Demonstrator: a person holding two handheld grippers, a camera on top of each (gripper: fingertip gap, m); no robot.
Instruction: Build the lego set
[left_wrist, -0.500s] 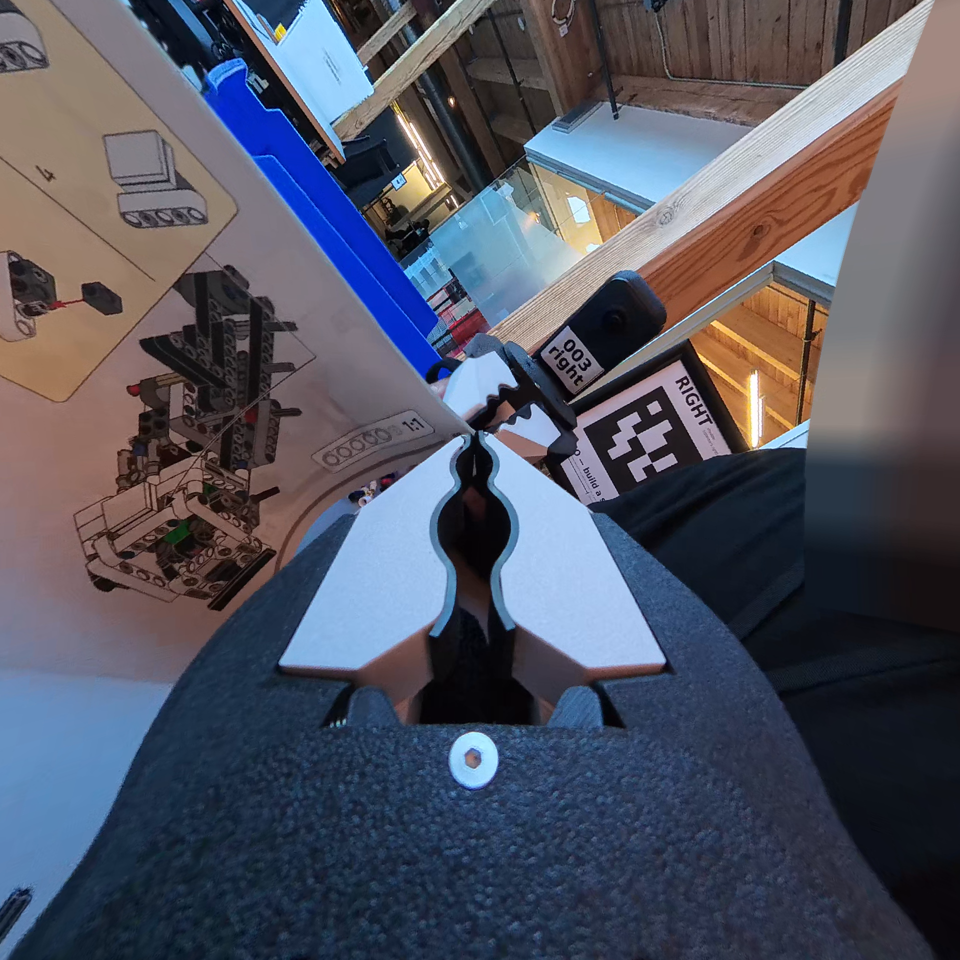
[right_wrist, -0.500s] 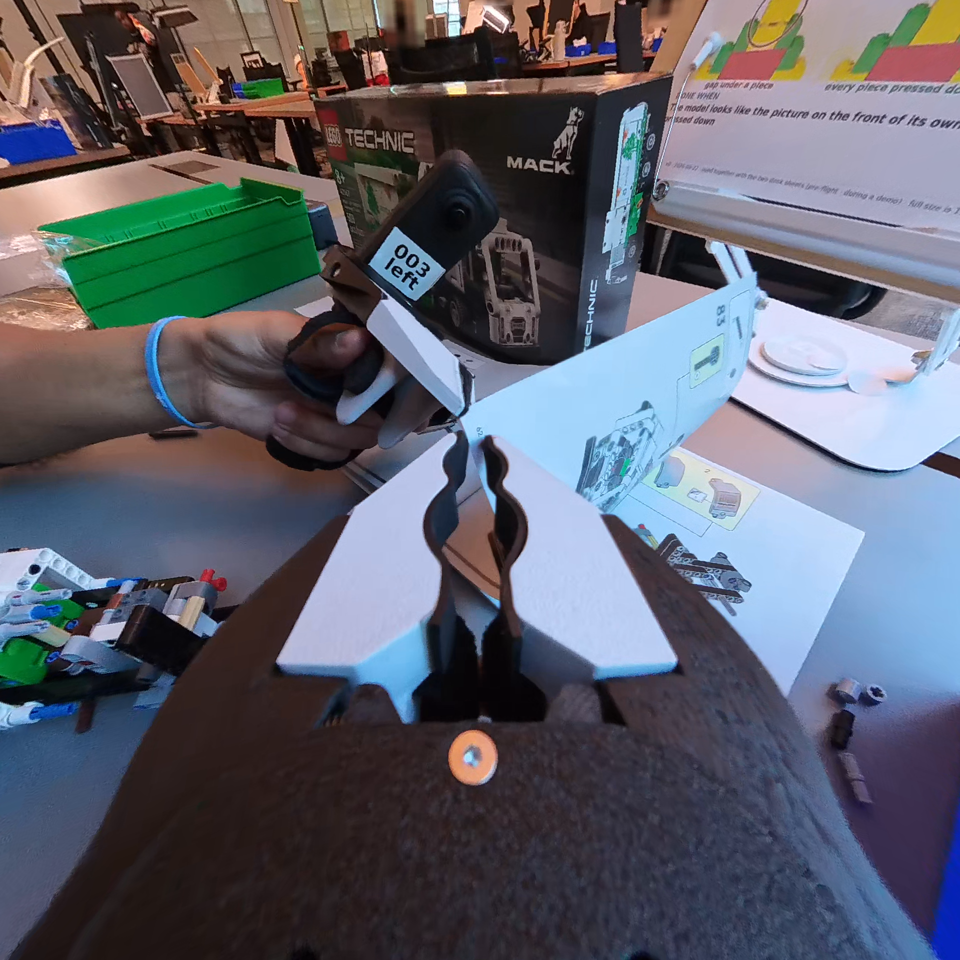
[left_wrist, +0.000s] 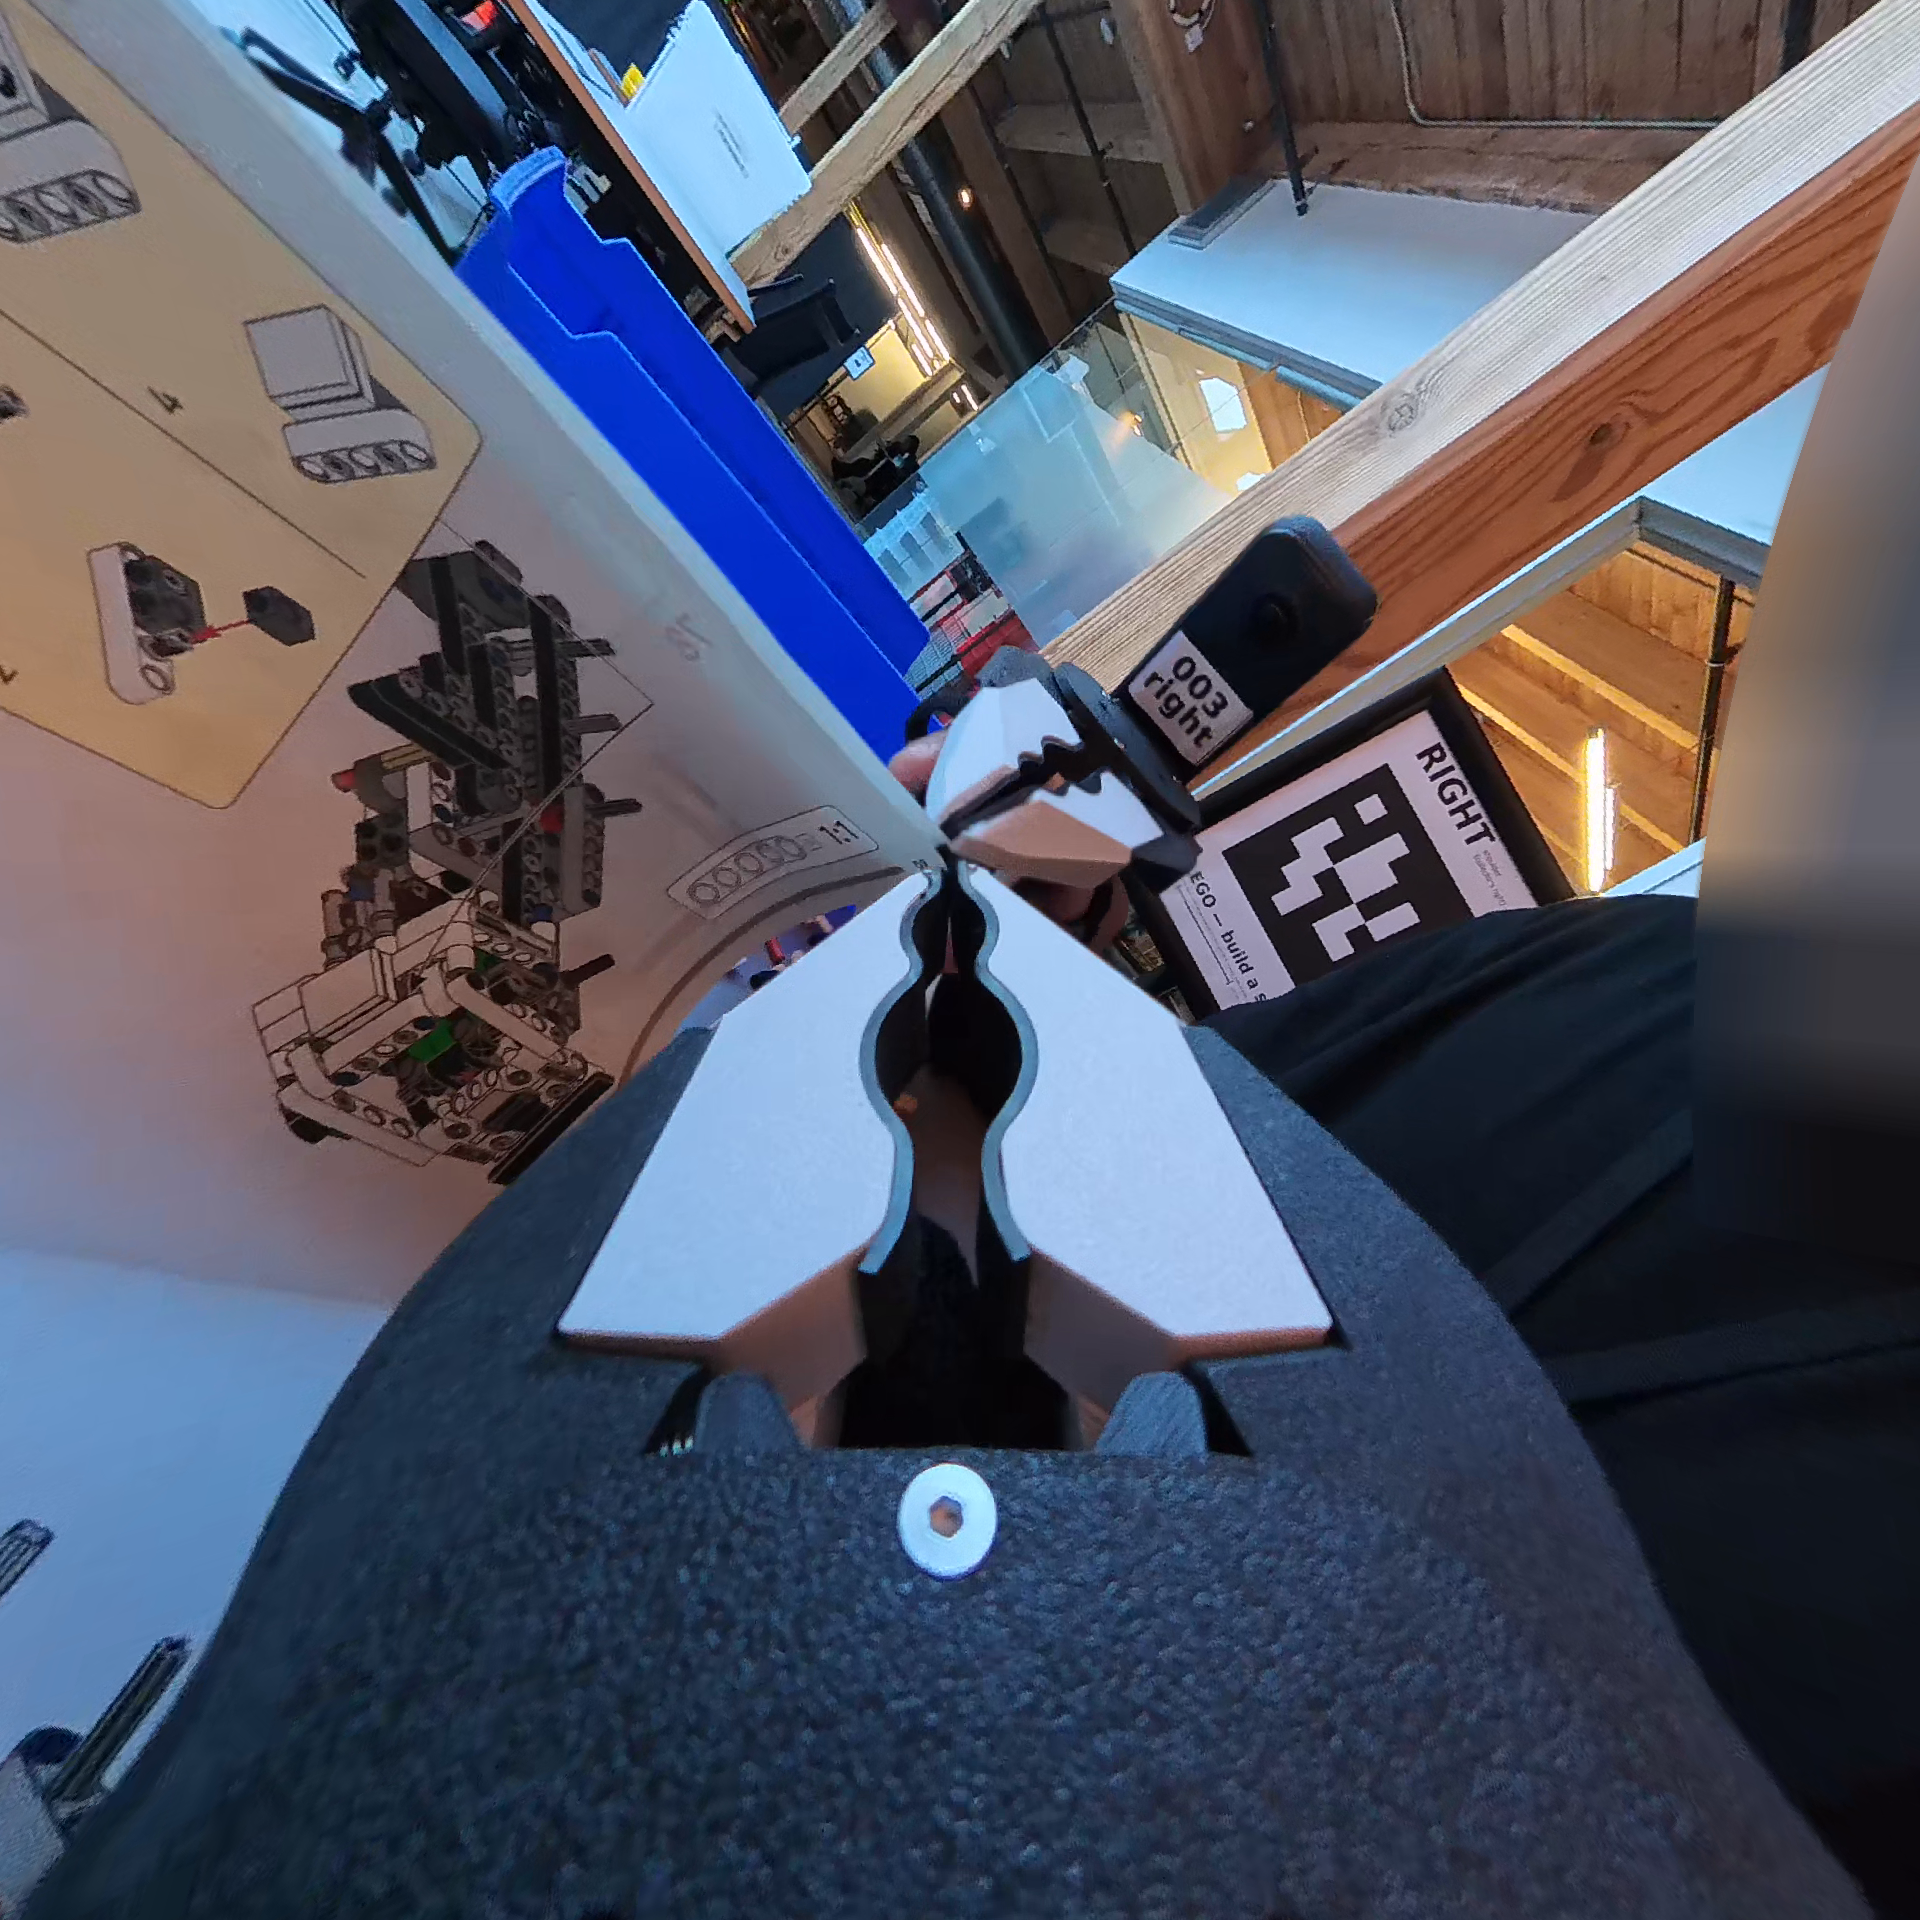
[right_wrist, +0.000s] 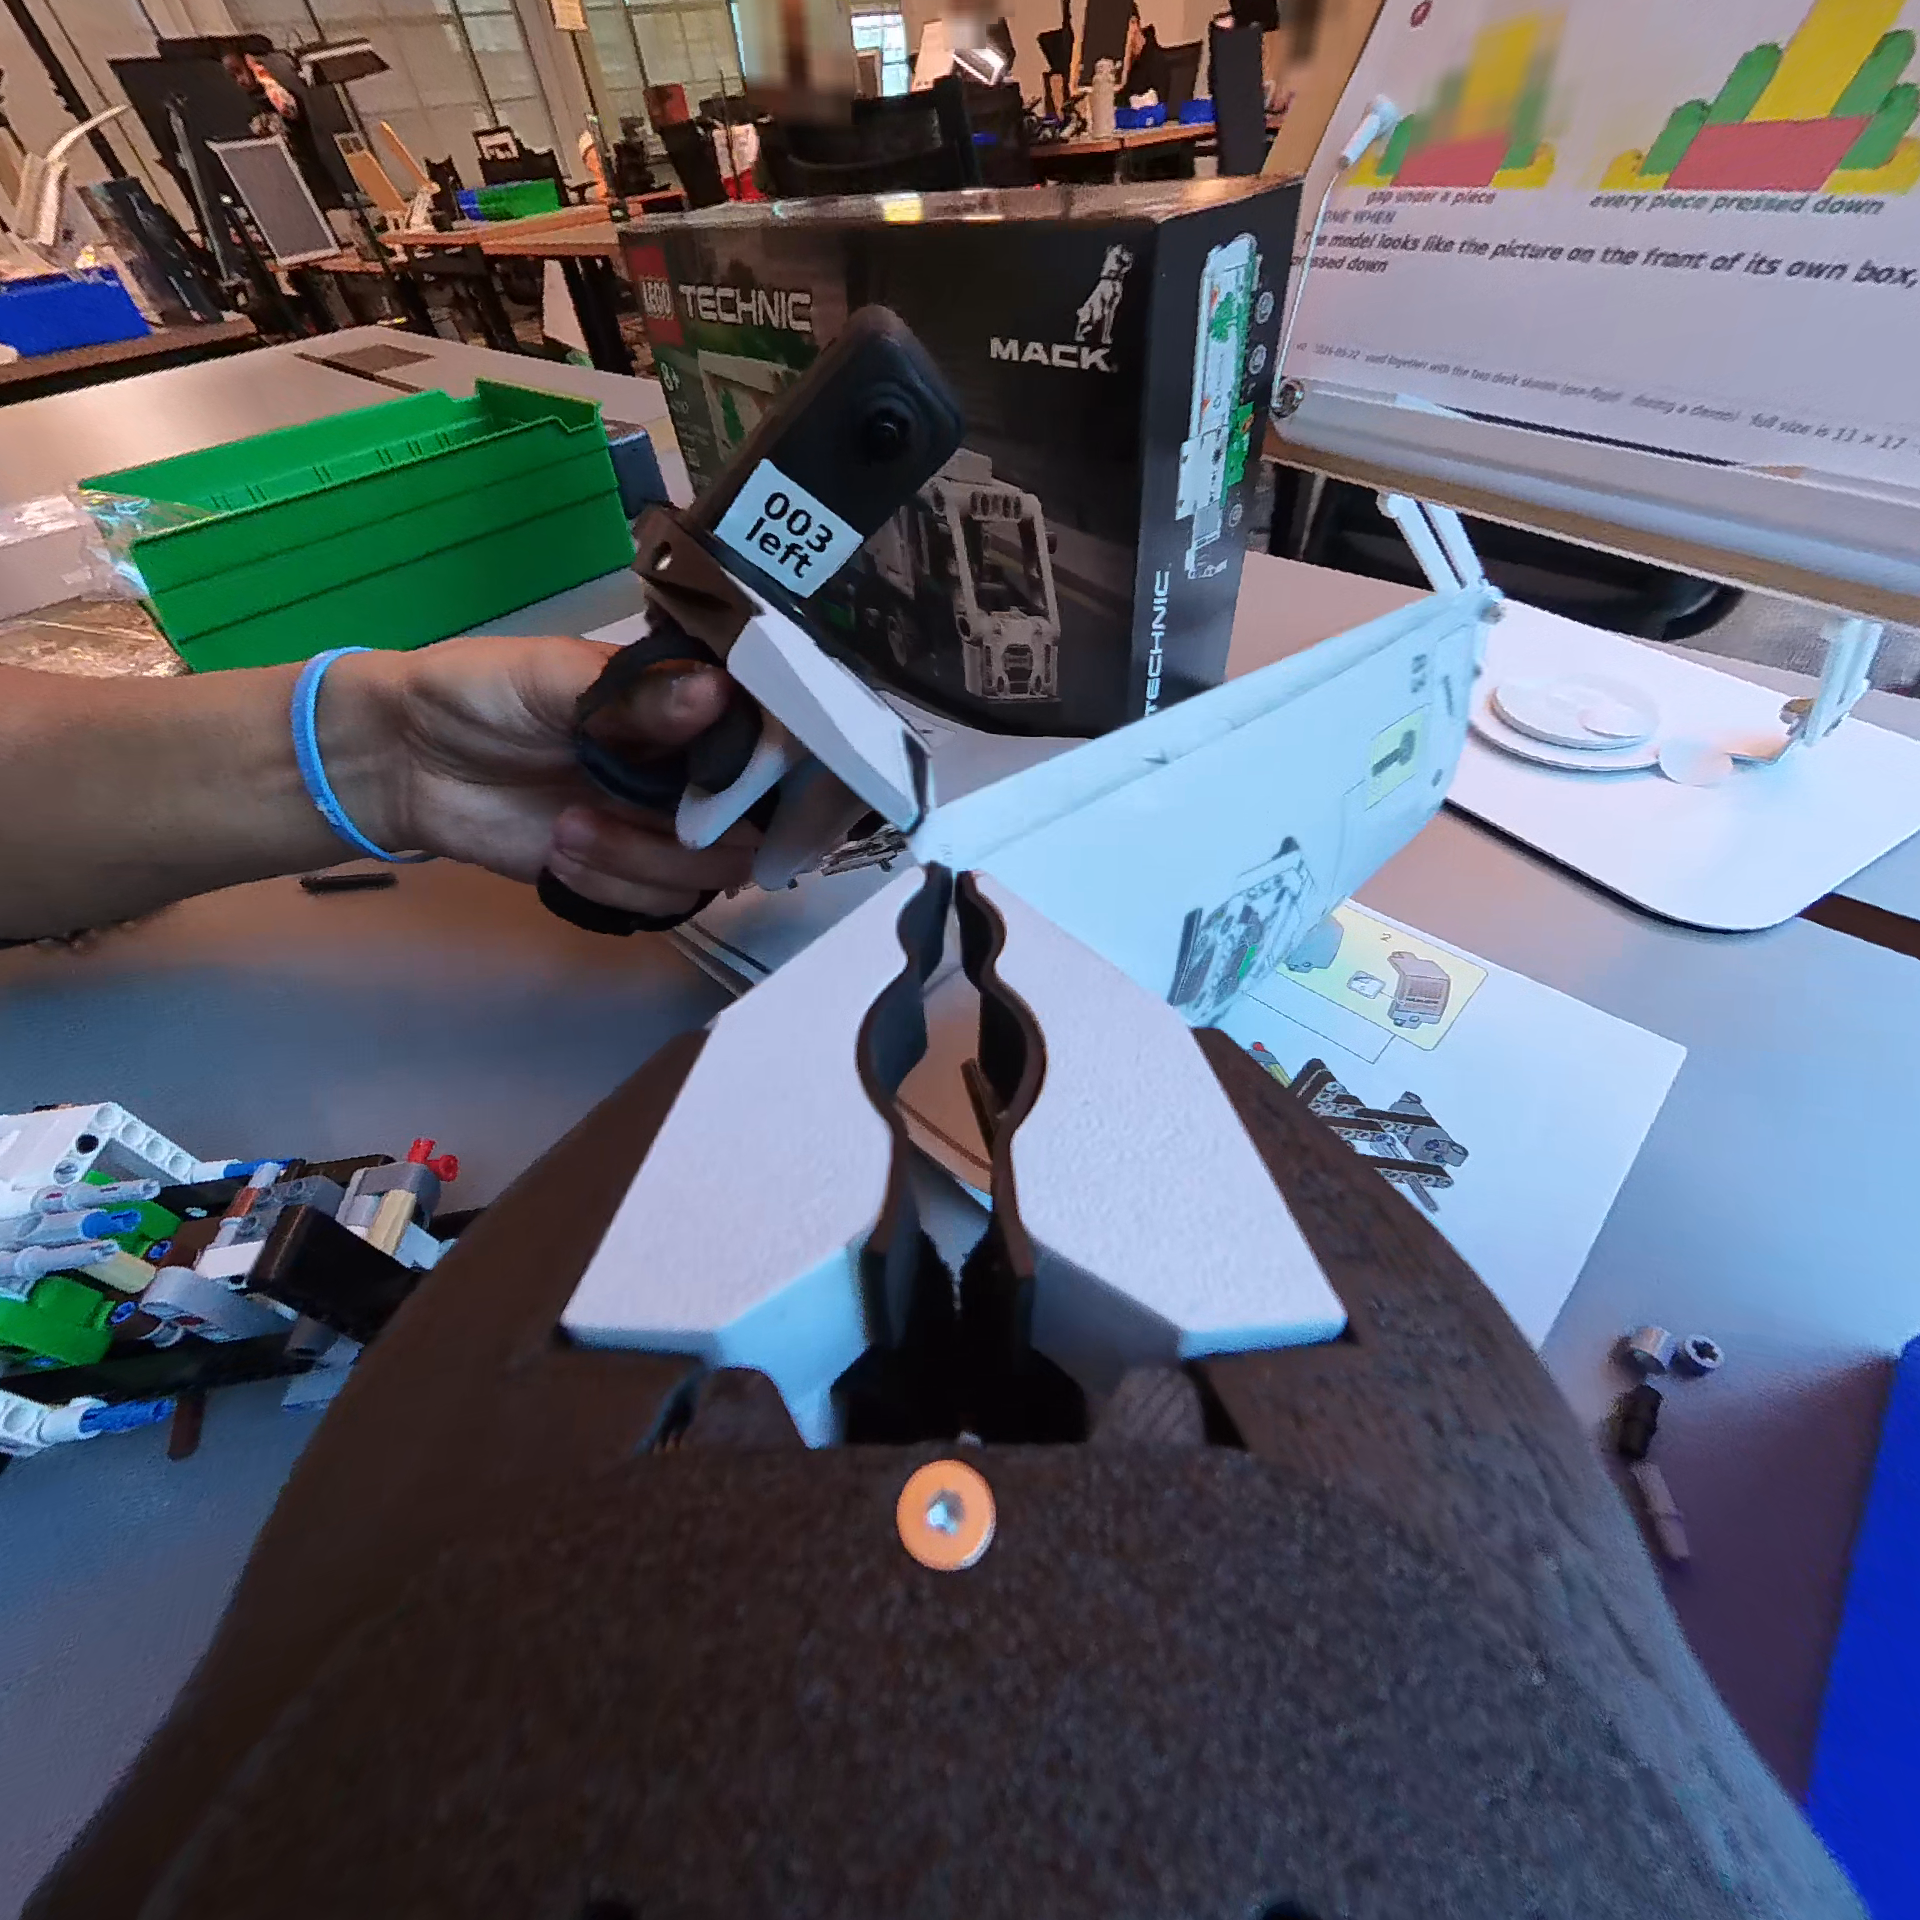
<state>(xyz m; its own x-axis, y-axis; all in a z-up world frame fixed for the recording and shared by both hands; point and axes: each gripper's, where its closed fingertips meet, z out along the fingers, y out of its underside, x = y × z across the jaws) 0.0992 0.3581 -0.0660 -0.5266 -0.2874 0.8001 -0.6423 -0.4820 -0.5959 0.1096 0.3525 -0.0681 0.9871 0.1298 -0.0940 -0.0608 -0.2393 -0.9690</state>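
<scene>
Above mid-desk (right_wrist: 364, 987), over the open booklet (right_wrist: 1507, 1091): one page (right_wrist: 1195, 790) lifted by its near corner, slanting up toward the box (right_wrist: 1039, 312) at the far edge. Left gripper (left_wrist: 940, 883) pinched together on that corner, by the look of it. Right gripper (right_wrist: 954, 883) just below the same corner, fingers nearly together, nothing seen between them.

Step in hand, judged: turning the page to reach the next build step. Best done by sweeping the corner in a wide arc across the spine rather than pulling straight, since thin paper held at one point creases or tears easily. Worth keeping the right gripper off the corner, or using it only to flatten the sheet once over. Release only when the page lies flat.

Room: part-built model (right_wrist: 156, 1247) near the left front edge, so land the page short of it. Loose pins (right_wrist: 1662, 1361) near the right front edge, beside a blue bin (right_wrist: 1870, 1558); white stand base (right_wrist: 1766, 831) at the far right. Clear desk between hand and model for the sweep.
</scene>
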